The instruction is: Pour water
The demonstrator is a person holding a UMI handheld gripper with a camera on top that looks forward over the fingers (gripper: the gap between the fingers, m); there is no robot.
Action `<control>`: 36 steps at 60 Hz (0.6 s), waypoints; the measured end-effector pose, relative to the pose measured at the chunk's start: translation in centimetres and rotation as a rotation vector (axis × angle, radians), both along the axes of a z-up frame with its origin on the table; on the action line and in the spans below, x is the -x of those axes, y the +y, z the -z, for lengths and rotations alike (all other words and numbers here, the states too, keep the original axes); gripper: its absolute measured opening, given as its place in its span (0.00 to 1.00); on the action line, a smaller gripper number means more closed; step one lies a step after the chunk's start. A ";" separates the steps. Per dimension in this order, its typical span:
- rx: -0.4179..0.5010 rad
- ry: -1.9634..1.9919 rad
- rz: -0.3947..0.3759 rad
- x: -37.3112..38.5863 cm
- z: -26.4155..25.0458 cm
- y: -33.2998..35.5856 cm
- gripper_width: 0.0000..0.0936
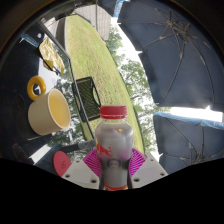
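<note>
— Holding anything in your jaws (114, 166) right now?
— Yes, you've got the bottle (114, 140) pinched between the two pink pads (93, 162), upright, its red cap (114, 112) on. The body looks clear; I can't tell how much water is in it.
— And the cup?
— Your yellow cup (48, 112) stands on the bench (20, 70) just ahead and to the left of the bottle, tilted in your view. Its inside looks pale; contents can't be told.

Glass table (30, 75) — yellow cup (48, 111)
</note>
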State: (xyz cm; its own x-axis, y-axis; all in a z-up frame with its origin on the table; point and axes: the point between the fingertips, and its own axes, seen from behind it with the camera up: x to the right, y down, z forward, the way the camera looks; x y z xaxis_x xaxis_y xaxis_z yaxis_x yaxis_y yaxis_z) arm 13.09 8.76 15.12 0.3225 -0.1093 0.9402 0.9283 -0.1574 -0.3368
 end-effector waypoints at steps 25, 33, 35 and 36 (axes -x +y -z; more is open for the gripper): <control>0.058 -1.205 -0.114 6.6 -0.7 7.7 0.33; 0.048 -0.992 -0.090 5.2 -2.6 8.5 0.33; 0.029 -0.899 -0.087 5.0 -3.9 8.0 0.32; 0.017 -0.832 -0.082 4.9 -4.6 8.3 0.32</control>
State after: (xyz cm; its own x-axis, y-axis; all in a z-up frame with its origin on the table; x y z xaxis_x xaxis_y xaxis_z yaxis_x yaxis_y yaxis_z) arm 8.21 17.07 19.68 -0.4713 -0.0991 0.8764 0.8817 -0.0772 0.4654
